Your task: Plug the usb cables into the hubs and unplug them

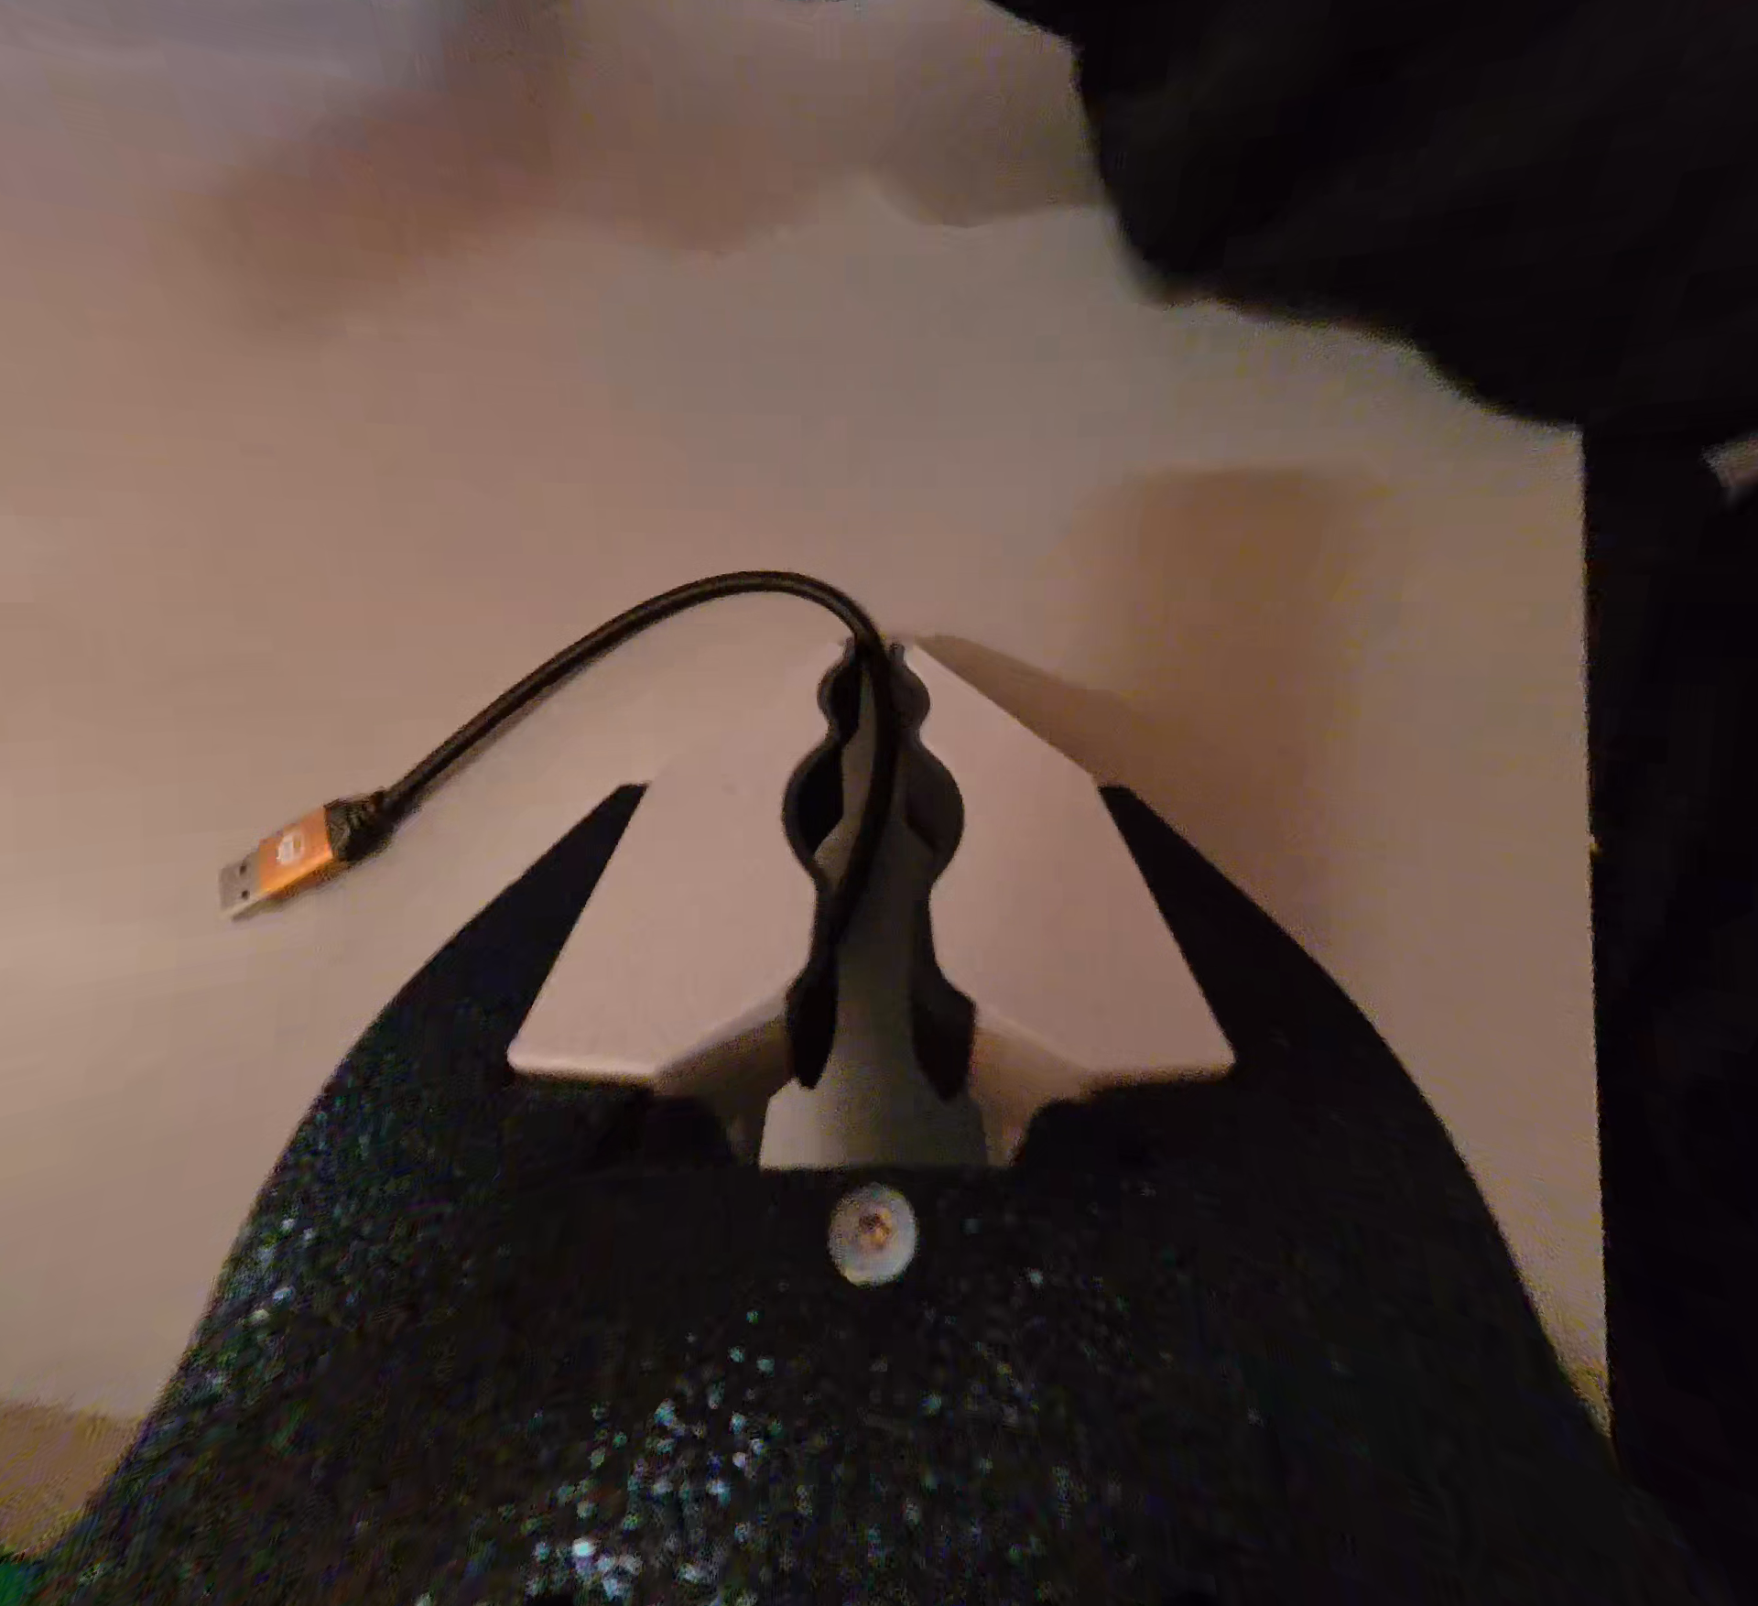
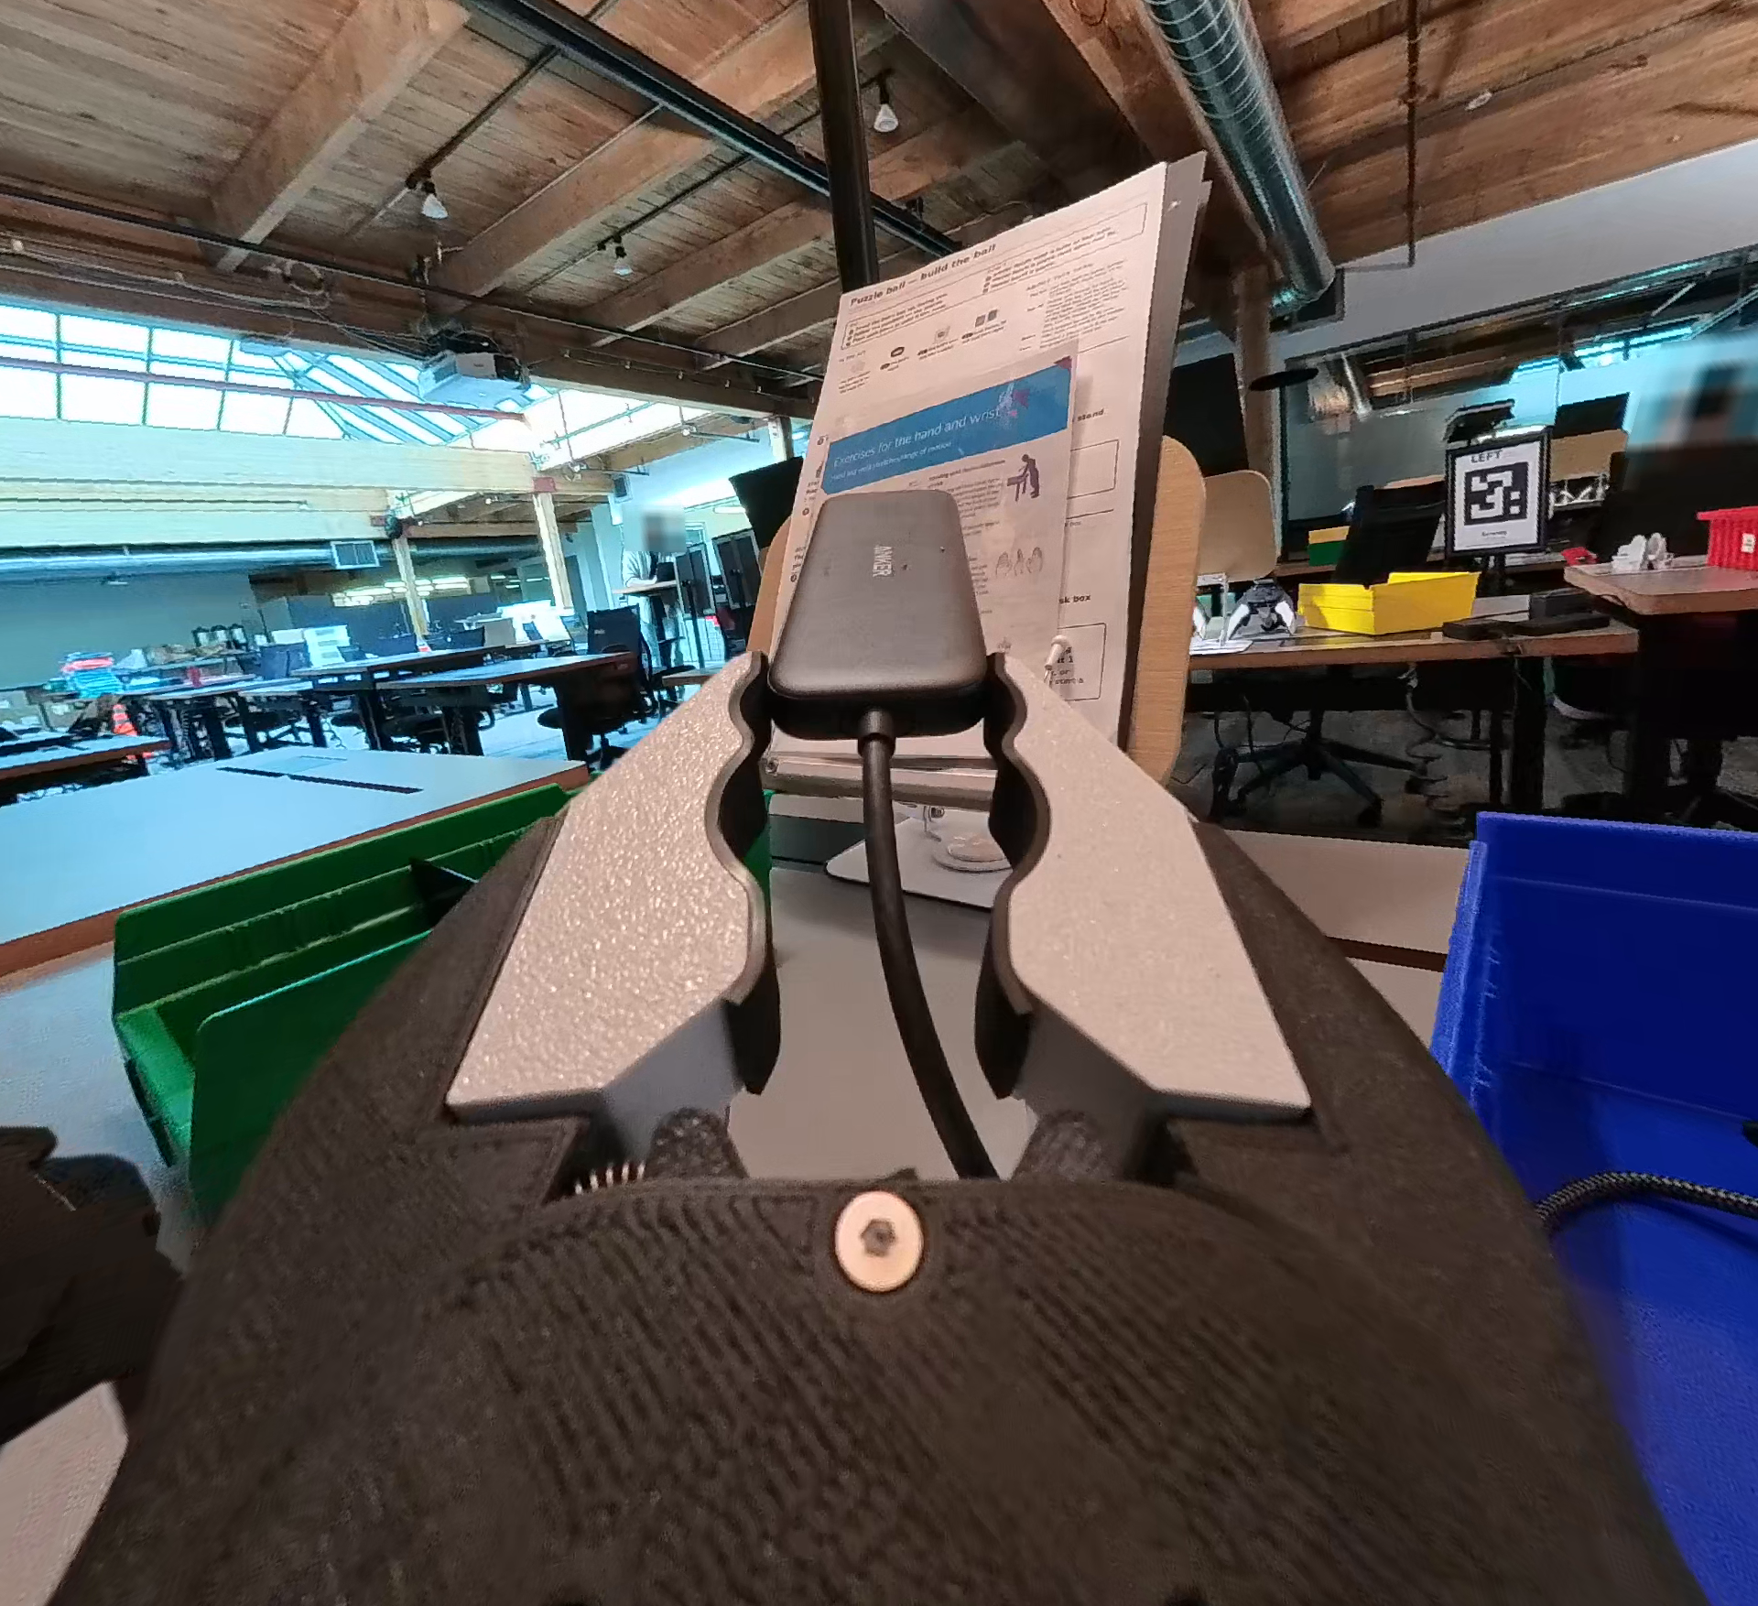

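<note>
Our left claw point(image 1: 870, 657) pinched the cable point(image 1: 609, 647), plug point(image 1: 285, 866) dangling left for insertion. Our right claw point(image 2: 880, 685) clamped the hub point(image 2: 875, 600) by its near end, steadying it for plugging.

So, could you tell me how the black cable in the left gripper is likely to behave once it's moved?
The cable, pinched in the left gripper, arches and droops, so it is probably floppy. Its orange plug hangs free at the end, so it will likely swing. It looks thin, probably light.
</note>
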Demonstrator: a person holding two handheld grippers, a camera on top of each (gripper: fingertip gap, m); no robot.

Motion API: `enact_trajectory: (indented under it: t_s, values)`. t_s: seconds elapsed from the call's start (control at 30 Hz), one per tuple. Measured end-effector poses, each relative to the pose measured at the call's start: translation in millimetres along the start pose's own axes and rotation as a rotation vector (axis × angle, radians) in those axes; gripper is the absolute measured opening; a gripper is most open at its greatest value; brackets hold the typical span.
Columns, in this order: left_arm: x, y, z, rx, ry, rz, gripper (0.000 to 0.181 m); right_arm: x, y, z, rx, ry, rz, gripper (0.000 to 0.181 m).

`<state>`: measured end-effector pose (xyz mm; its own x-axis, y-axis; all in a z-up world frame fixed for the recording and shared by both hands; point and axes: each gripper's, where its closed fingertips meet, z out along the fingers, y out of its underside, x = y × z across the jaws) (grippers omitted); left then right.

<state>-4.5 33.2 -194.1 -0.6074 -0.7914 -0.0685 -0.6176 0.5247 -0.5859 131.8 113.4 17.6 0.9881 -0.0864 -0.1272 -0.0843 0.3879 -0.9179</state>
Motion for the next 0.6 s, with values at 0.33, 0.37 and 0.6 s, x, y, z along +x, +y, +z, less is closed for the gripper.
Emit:
enact_trajectory:
  t_s: [0.33, 0.37, 0.6]
  values:
    - [-17.8, 28.0, -41.1, 0.028, -0.102, -0.121, 0.034, -2.0, 5.3, 2.4, -0.015, -0.01, 0.002, 0.045]
    - [-29.3, 21.3, -38.3, 0.043, -0.173, -0.191, 0.035, -3.3, 6.3, 3.1, -0.019, -0.011, -0.002, 0.045]
    - [-80.6, 11.0, -4.9, 0.046, -0.399, -0.42, 0.037, -9.4, 14.1, 6.0, -0.059, -0.015, -0.051, 0.045]
